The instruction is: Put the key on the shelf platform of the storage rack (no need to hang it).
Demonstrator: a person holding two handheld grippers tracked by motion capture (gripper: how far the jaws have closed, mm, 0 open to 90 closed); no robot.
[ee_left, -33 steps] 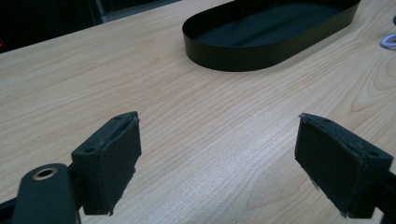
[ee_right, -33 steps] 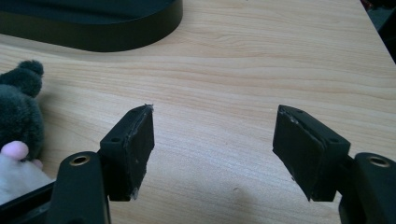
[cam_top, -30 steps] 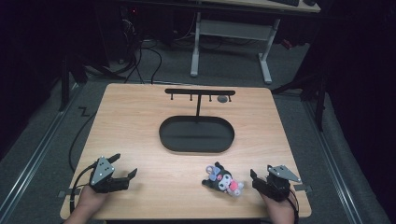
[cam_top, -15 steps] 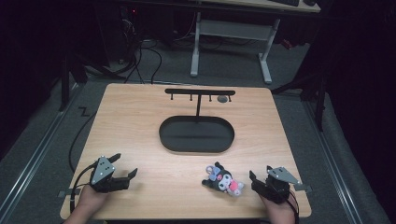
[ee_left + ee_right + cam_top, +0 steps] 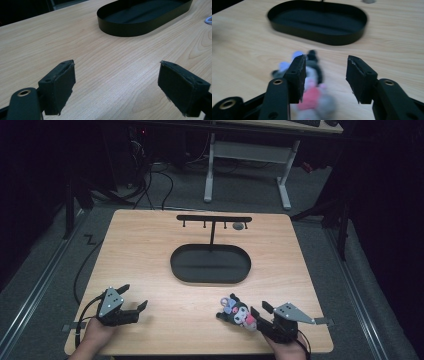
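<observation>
- Where the wooden table (image 5: 150, 255) nears the person: left gripper (image 5: 136, 309) at near left, jaws spread wide over bare wood.
- Right gripper (image 5: 260, 312) at near right, jaws parted, pinching nothing.
- Plush toy (image 5: 236, 311), black, white and pink, just beside right gripper, lying flat.
- Black oval tray (image 5: 210, 277) at centre; hook stand (image 5: 214, 219) rising from its far edge.

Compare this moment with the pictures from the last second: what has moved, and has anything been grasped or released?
The right gripper has eased forward toward the small plush toy, its open jaws now reaching its near end; nothing is clamped yet. The toy has not visibly shifted. The left gripper stays open and parked on the table, and the black oval tray and hook rack are unchanged.
</observation>
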